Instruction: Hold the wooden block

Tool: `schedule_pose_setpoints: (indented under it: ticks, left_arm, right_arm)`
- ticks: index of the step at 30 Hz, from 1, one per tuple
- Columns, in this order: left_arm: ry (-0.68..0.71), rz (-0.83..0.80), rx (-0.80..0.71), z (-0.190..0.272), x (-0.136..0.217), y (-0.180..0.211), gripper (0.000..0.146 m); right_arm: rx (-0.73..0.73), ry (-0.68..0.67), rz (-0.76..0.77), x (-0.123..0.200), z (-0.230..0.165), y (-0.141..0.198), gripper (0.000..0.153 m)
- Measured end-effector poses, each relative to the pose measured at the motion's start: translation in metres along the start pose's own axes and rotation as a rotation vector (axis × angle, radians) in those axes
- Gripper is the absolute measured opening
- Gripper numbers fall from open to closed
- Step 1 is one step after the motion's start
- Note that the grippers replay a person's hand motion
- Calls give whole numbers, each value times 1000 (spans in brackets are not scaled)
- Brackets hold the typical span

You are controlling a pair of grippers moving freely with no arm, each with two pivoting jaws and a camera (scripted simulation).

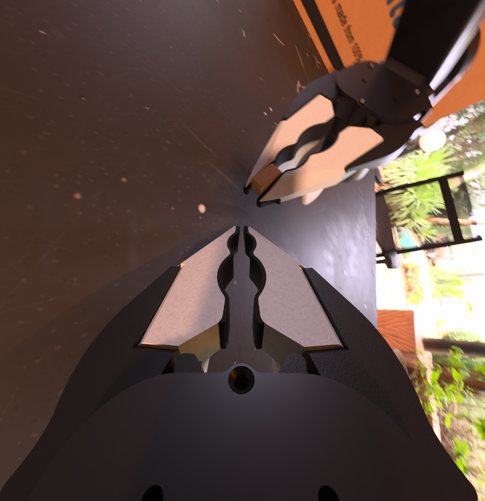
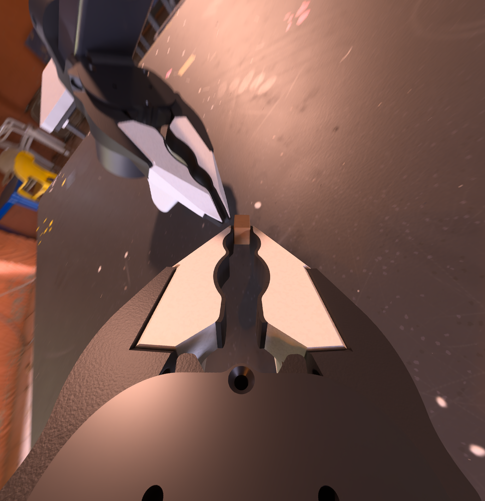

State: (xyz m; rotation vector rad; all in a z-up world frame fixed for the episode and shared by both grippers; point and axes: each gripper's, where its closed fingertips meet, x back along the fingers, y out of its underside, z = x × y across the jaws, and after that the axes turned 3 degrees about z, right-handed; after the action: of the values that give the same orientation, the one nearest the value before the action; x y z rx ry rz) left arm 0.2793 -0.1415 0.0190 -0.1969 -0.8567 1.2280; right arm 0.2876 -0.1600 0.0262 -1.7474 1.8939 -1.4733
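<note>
Right gripper (image 2: 241, 230): fingers narrowed onto the wooden block (image 2: 241, 229), which sits clamped between the very tips, its far end protruding slightly beyond them. The left wrist view confirms this from the side: the wooden block (image 1: 264, 179) is a small brown piece pinched at the tip of the right gripper (image 1: 260, 193), close above the counter (image 1: 127, 135); whether the block touches the surface cannot be told. Left gripper (image 1: 241, 230): fingers drawn nearly together, a thin slit remaining at the tips, nothing between them. In the right wrist view the left gripper (image 2: 225, 215) points down at a slant toward the block, its tips just beside the block's left edge; contact cannot be confirmed. The two grippers face each other tip to tip, close together. Counter (image 2: 371, 162): dark brown, matte, flecked with pale spots and fine scratches, with a shadow under the left gripper. Surroundings, left wrist view: an orange cardboard box (image 1: 352, 29) with printed lettering stands at the upper right behind the right gripper; beyond the counter edge are green foliage (image 1: 415, 200) and a dark metal frame (image 1: 450, 211). Right wrist view: an orange wall (image 2: 11, 271) lies past the counter edge at left, with a yellow tool (image 2: 30, 173) on a blue stand.
</note>
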Motion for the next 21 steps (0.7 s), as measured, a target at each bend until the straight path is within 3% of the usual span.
schedule_pose_setpoints:
  ticks: [2,6,11,21]
  left_arm:
    - [69,-35,-25,11,1,4,3]
    - [191,-4,-163,32,10,6,3]
    - [137,-29,-278,30,8,13,2]
    - [95,-38,-281,26,5,14,3]
  right_arm:
    - [2,-87,-69,2,-7,7,10]
    - [27,-265,-18,6,-29,3,10]
    - [72,-227,-63,5,-30,11,10]
    - [10,-212,-74,3,-26,13,10]
